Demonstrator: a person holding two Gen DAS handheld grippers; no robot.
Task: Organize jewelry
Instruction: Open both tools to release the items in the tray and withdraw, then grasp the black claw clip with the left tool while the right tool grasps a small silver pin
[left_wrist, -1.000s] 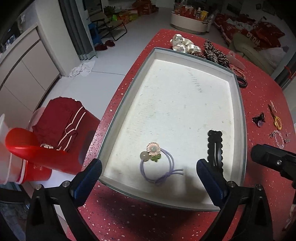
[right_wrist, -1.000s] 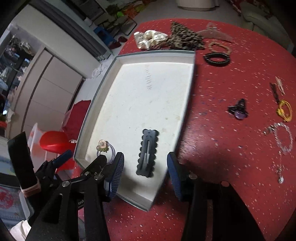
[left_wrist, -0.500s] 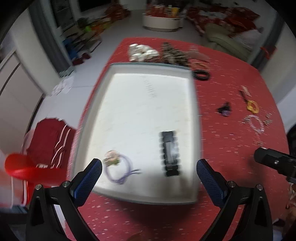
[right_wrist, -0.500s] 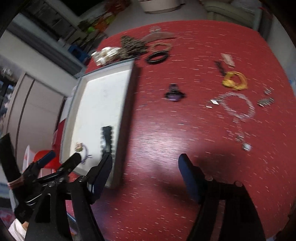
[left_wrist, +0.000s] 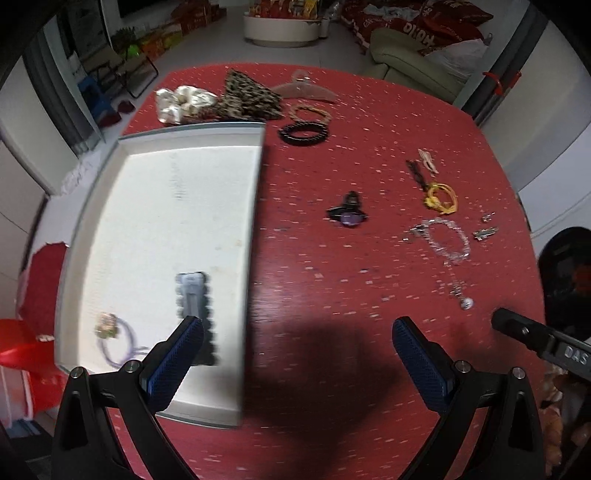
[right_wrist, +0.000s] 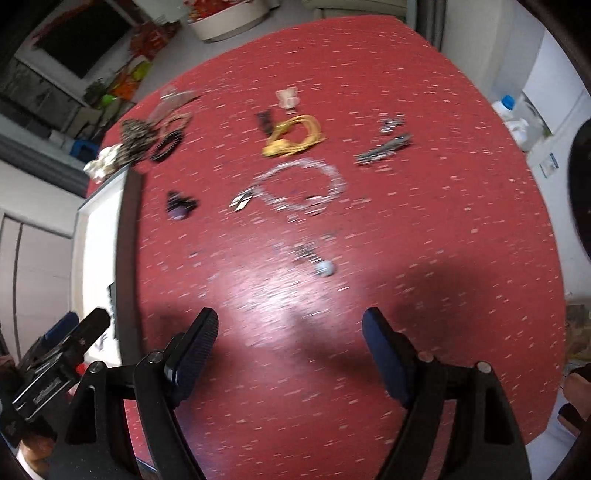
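Observation:
A white tray (left_wrist: 162, 140) on the red table holds a black scalloped hair clip (left_wrist: 194, 295) and a purple hair tie with a flower (left_wrist: 114, 338). Loose on the table to its right lie a purple-stone clip (left_wrist: 349, 214), a yellow hair tie (left_wrist: 441, 195), a silver beaded bracelet (left_wrist: 447, 236) and a pendant bead (left_wrist: 465, 302). My left gripper (left_wrist: 295, 354) is open and empty over the tray's right rim and the table. My right gripper (right_wrist: 290, 347) is open and empty above bare table, just short of the pendant bead (right_wrist: 325, 267) and bracelet (right_wrist: 303, 184).
Scrunchies (left_wrist: 184, 101), a leopard fabric piece (left_wrist: 251, 98), a claw clip (left_wrist: 304, 88), a brown bracelet (left_wrist: 312, 112) and a black bracelet (left_wrist: 303, 133) lie beyond the tray. Small metal pieces (left_wrist: 485, 232) lie at the right. The table edge curves round near the right gripper (right_wrist: 554, 332).
Both grippers have swung right, away from the tray and over the red table. The right view now faces the loose jewelry; the clip stays in the tray.

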